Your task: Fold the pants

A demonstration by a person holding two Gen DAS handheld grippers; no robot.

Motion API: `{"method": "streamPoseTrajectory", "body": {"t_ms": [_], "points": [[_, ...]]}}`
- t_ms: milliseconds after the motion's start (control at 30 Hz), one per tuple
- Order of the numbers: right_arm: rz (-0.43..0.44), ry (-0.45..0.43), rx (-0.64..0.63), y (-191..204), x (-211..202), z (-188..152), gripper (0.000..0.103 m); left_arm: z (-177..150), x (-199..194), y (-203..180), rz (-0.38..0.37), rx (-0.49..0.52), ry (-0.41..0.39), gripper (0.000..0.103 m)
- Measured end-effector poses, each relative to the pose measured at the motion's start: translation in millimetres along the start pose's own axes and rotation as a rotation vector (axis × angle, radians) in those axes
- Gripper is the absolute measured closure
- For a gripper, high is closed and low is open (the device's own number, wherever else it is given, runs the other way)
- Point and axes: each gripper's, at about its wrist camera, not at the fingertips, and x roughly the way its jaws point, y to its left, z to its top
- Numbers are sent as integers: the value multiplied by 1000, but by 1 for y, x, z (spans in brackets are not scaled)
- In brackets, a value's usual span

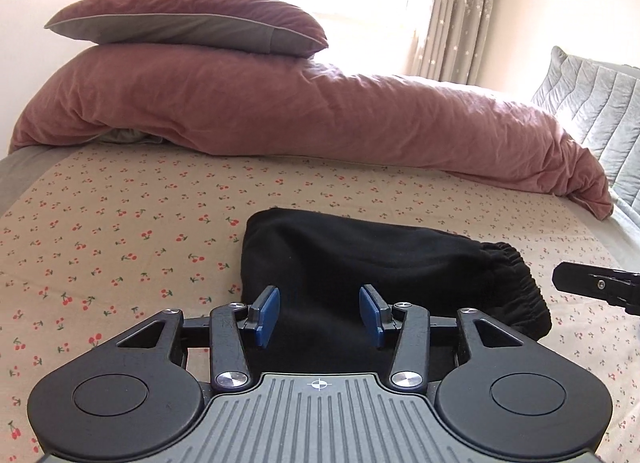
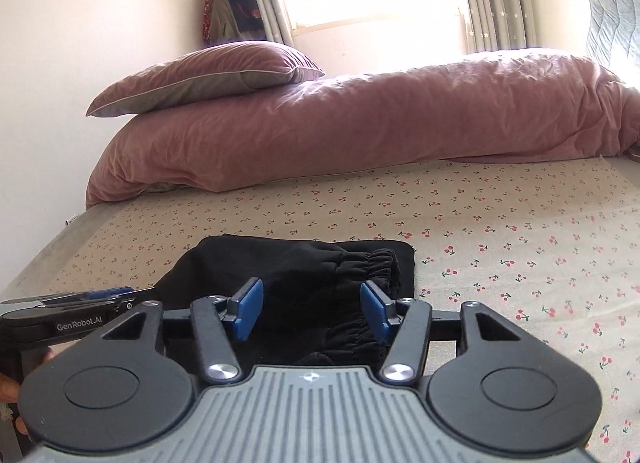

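Note:
The black pants [image 1: 360, 259] lie folded into a compact bundle on the cherry-print bed sheet [image 1: 120, 231], elastic waistband [image 1: 516, 283] at the right. My left gripper [image 1: 320, 313] is open and empty, just above the bundle's near edge. In the right wrist view the pants [image 2: 304, 263] lie with the gathered waistband [image 2: 376, 263] on top. My right gripper [image 2: 312, 311] is open and empty over the waistband end. The left gripper's body [image 2: 80, 315] shows at the left, and the right gripper's tip [image 1: 596, 283] shows at the right of the left wrist view.
A rolled dusty-pink duvet [image 1: 280, 111] lies across the far side of the bed with a pink pillow [image 1: 188, 19] on top. A grey quilted cushion [image 1: 592, 103] stands at the right. Window and curtains [image 1: 452, 11] are behind. The bed's left edge [image 2: 48, 255] is near.

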Motion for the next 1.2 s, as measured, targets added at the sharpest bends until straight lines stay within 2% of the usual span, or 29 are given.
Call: {"method": "streamPoseTrajectory", "body": {"t_ms": [100, 167, 200, 367, 433, 533, 667, 767, 900, 1200], "points": [[-31, 37, 14, 9, -10, -8, 53, 0, -11, 2, 35, -13, 34, 54], [-49, 48, -14, 16, -17, -13, 53, 1, -24, 3, 14, -45, 56, 37], [-54, 42, -34, 21, -21, -16, 52, 2, -33, 2, 0, -53, 51, 34], [-107, 5, -48, 39, -40, -33, 46, -6, -85, -18, 44, -9, -59, 12], [-118, -23, -74, 49, -52, -44, 43, -23, -95, -22, 79, 25, -90, 12], [-108, -58, -89, 58, -68, -58, 41, -48, -96, -24, 113, 30, -75, 12], [-134, -76, -64, 59, -83, -79, 38, -69, -111, -26, 93, 10, -80, 12], [-165, -78, -87, 63, -91, -94, 36, -81, -122, -31, 103, 37, -101, 11], [-156, -71, -73, 63, -97, -104, 31, -93, -124, -34, 110, 62, -107, 11], [-202, -50, -91, 66, -90, -109, 19, -99, -108, -31, 109, 61, -50, 10]]}}
